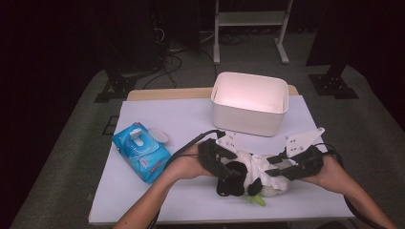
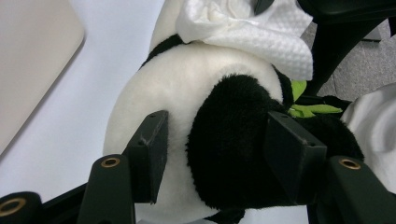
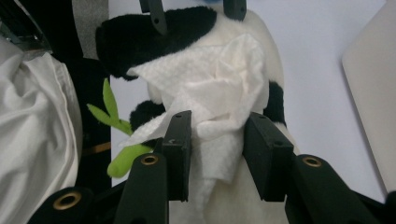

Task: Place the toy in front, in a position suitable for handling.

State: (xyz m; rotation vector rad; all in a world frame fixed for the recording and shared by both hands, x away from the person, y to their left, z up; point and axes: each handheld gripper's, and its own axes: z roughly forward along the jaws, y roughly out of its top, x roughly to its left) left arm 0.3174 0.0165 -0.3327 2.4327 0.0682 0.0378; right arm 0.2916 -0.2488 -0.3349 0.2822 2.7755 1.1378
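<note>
High view: my left claw (image 1: 228, 168) grips the plush panda (image 1: 239, 179) on the bench (image 1: 191, 119); my right claw (image 1: 272, 168) stands part-open around the white wipe (image 1: 260, 164).

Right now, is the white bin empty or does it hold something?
Empty as far as the high view shows: the white bin stands upright, its inside bare; the floor under its near wall is hidden.

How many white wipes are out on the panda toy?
1: a crumpled white wipe lies on the panda toy, between the right claw's jaws. Others may be hidden in the blue pack.
</note>
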